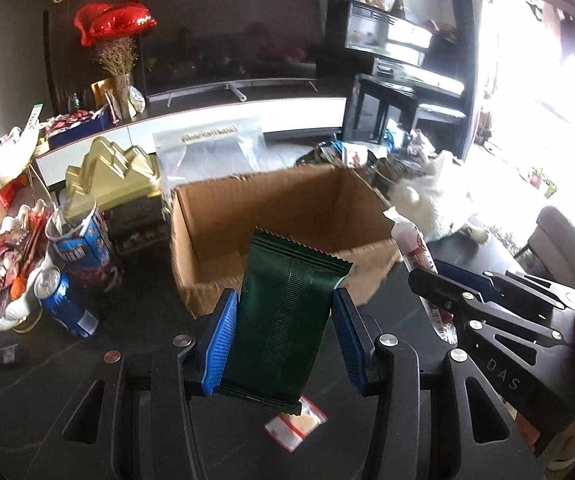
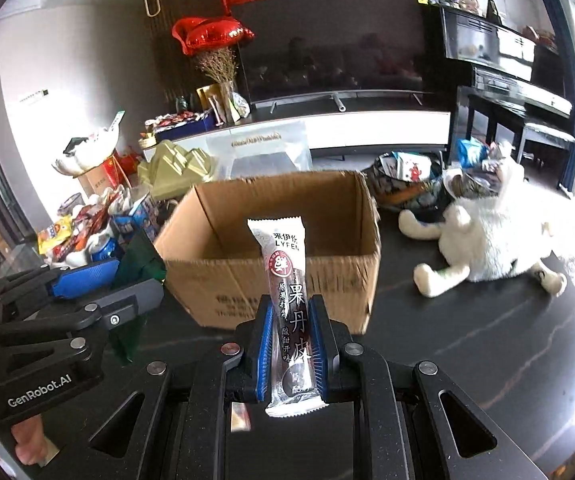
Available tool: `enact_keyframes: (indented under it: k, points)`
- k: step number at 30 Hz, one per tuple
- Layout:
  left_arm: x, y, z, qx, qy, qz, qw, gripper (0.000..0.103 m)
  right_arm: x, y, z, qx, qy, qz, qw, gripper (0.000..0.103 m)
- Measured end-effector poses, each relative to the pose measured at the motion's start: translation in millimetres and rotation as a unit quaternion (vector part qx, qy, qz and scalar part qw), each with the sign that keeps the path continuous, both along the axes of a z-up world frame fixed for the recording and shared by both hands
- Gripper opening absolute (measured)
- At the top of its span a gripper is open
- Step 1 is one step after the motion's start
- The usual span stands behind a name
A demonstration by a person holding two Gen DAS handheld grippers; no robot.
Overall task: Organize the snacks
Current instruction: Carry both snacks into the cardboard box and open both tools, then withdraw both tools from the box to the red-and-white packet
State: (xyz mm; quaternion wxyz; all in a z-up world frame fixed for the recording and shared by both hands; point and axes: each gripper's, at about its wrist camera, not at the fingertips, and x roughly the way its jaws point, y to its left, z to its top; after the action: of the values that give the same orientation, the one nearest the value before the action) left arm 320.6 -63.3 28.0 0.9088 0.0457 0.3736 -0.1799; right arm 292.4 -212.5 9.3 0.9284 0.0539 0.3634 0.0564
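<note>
One dark green snack packet (image 1: 287, 316) is pinched between the two blue pads of the left gripper (image 1: 285, 336). One slim white fruit-leather stick (image 2: 289, 320) is clamped upright in the right gripper (image 2: 291, 344). One open cardboard box (image 2: 271, 240) is seen beyond both sets of fingertips; two blue cans (image 1: 67, 304) are noted left of the left fingers.

Daylight from the window (image 1: 535, 80) at right blows out that side; fisheye edges bend and darken, sharp elsewhere.

My two wrist cameras sit side by side, angled down along their fingers — both close to the open cardboard box (image 1: 271, 216) (image 2: 283, 216), television (image 1: 227, 40) (image 2: 327, 48) behind.
</note>
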Motion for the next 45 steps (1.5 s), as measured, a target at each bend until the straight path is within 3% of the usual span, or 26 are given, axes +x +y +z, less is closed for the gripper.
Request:
enact_keyframes:
  k: [15,26,28,29,30,32,45]
  points:
    - [64,6,15,0.011,-0.015,0.031,0.9994,0.047,64,16,11,-0.038,-0.017,0.024,0.999,0.019]
    - [111,-4,3,0.026,-0.006,0.032,0.9991,0.048,105,13,-2,-0.033,-0.011,0.027,0.999,0.019]
    - [117,-6,-1,0.035,-0.006,0.034,0.9988,0.049,110,12,-5,-0.034,-0.01,0.025,0.999,0.02]
    - [118,-7,-2,0.039,-0.007,0.037,0.9985,0.051,112,11,-7,-0.036,-0.008,0.023,0.999,0.027]
    - [119,-7,-3,0.044,-0.01,0.044,0.998,0.058,112,11,-7,-0.04,-0.011,0.021,0.999,0.042]
    - [116,-7,-4,0.05,-0.015,0.05,0.9974,0.063,109,11,-7,-0.053,-0.021,0.013,0.998,0.049]
    - [53,7,-2,0.03,-0.029,0.054,0.9977,0.063,66,8,-4,-0.046,-0.017,0.018,0.999,0.049]
